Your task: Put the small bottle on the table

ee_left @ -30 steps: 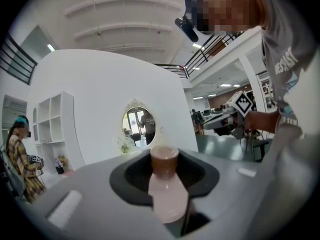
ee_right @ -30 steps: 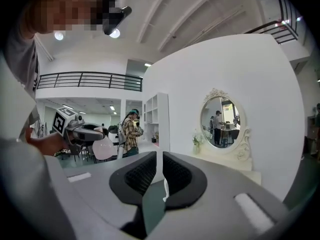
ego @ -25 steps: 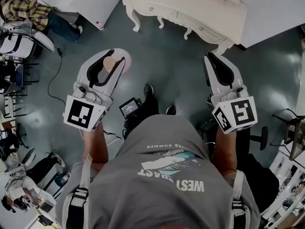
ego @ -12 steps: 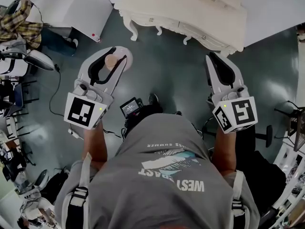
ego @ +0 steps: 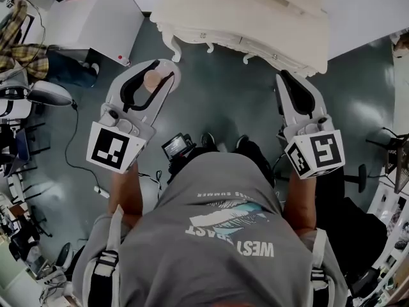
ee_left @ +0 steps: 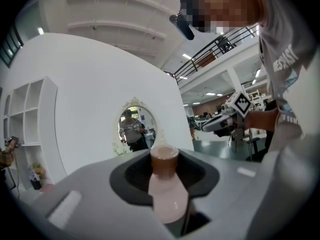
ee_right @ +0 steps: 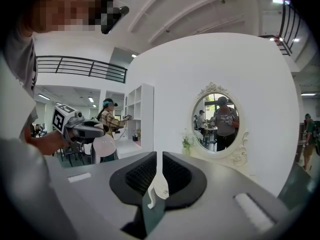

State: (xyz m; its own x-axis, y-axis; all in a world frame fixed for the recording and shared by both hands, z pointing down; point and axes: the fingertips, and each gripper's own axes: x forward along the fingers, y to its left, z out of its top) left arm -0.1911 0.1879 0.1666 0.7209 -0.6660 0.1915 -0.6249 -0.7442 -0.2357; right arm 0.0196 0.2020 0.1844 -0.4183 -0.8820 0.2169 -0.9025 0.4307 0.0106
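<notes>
I hold the bottle (ee_left: 168, 194) pinched in my left gripper's (ego: 154, 75) fingers, short of the table (ego: 255, 18), to carry it there, my right gripper's (ego: 287, 83) fingers closed, empty.

Glossy grey-green floor (ego: 217, 101) spreads below. At twelve o'clock stands a cream table (ego: 255, 18) with curled legs, and at eleven a white cabinet (ego: 96, 18). A curved white wall (ee_right: 210, 69) carries an oval mirror (ee_right: 220, 121). Strip lights (ee_left: 187, 56) glow overhead.
</notes>
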